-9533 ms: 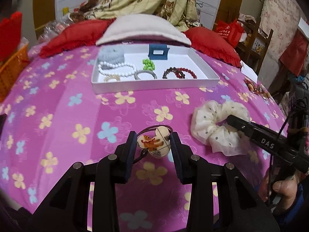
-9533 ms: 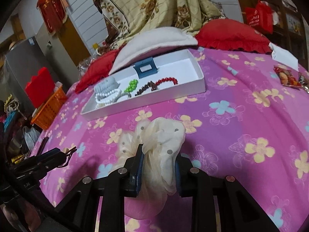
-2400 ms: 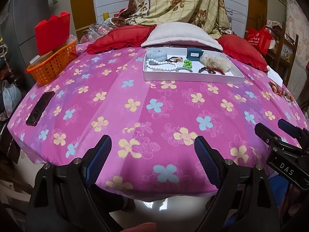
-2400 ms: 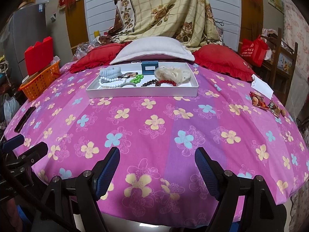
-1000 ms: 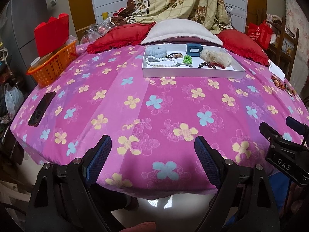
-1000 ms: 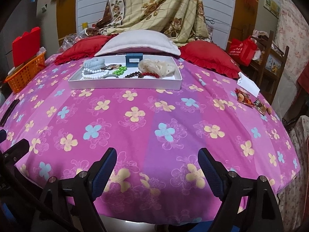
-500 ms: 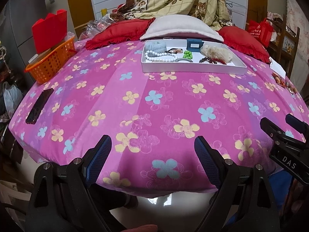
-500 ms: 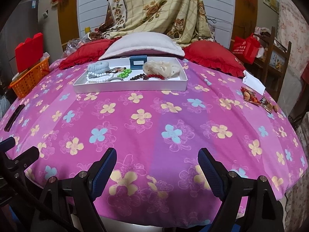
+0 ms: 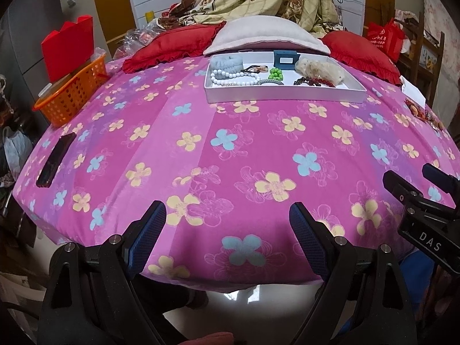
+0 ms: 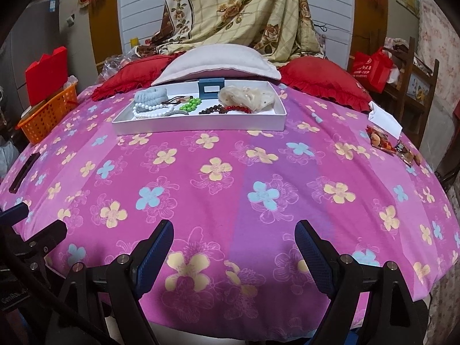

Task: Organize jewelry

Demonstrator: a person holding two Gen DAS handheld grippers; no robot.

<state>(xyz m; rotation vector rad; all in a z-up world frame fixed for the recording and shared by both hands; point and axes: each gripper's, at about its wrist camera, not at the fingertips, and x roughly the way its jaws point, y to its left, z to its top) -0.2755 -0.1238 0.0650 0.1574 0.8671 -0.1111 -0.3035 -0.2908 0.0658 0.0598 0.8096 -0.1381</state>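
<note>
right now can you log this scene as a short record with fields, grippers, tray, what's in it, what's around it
left gripper: open, empty, at the near edge of the table
right gripper: open, empty, at the near edge of the table
tray: white, on the far side of the pink floral cloth
in tray: cream scrunchie, white bead strand, green beads, dark red bead bracelet, blue box
outside tray: orange basket far left, dark phone near left edge, snack packets at right
</note>
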